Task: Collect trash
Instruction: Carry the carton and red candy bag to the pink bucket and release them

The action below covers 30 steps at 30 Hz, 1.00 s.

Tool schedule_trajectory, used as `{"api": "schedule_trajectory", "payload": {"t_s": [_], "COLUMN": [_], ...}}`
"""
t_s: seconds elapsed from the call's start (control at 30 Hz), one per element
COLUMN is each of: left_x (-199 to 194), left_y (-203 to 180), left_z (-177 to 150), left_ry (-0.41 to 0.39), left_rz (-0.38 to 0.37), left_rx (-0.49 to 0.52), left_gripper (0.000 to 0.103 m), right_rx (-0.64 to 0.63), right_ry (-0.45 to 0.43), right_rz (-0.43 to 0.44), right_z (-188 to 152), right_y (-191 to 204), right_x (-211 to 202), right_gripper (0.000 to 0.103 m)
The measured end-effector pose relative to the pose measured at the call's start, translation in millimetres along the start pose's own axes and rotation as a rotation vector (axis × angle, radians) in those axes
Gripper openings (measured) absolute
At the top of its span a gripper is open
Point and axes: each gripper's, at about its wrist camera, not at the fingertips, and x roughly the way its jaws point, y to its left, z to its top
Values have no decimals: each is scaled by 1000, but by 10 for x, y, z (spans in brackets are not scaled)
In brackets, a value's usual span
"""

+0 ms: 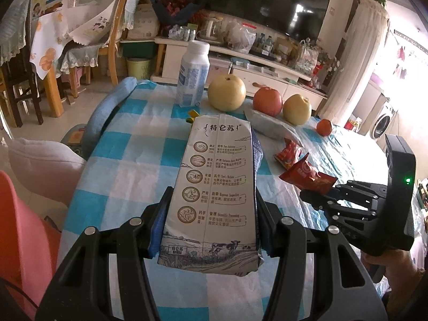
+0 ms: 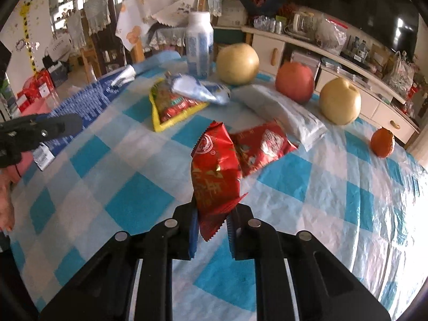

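My left gripper is shut on a white and blue milk carton and holds it above the checked tablecloth. The carton also shows at the left of the right wrist view. My right gripper is shut on a red snack wrapper, held above the table; it also shows in the left wrist view. A second red wrapper lies just behind it. A yellow and red snack bag with a crumpled blue and white wrapper on it lies farther back.
A white plastic bottle stands at the table's far edge. Two yellow pears, a red apple and a small orange sit along the back. A grey-white packet lies before them. A pink bin is at the left.
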Motion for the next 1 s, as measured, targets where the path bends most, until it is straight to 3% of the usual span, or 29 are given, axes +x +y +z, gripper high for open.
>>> {"api": "schedule_trajectory", "payload": {"t_s": [0.43,0.6,0.7,0.87,1.0], "left_x": [-613,-966,-1168,-1360,-1501], "left_y": [354,752,1105,1617,1950], "left_z": [135,179,170,84,-15], "left_ry": [-132,-192,-206,-197,-209], "left_rz": [62,120,195,304,338], "left_rx": [-67,-162,-232,-325,-411], "left_gripper": [57,57,57,57,57], "right_rx": [-32,-27,-50,-82,-131], "right_ry": [-55,-81,-106,-113,-98], "right_rz": [147,254,308,364,391], "right_z": [148,253,363,585,747], "right_y": [784,1311,1741,2335,2761], "right_x": [-287,-383,-432,-352,-221], "right_gripper": [18,18,18,19,19]}}
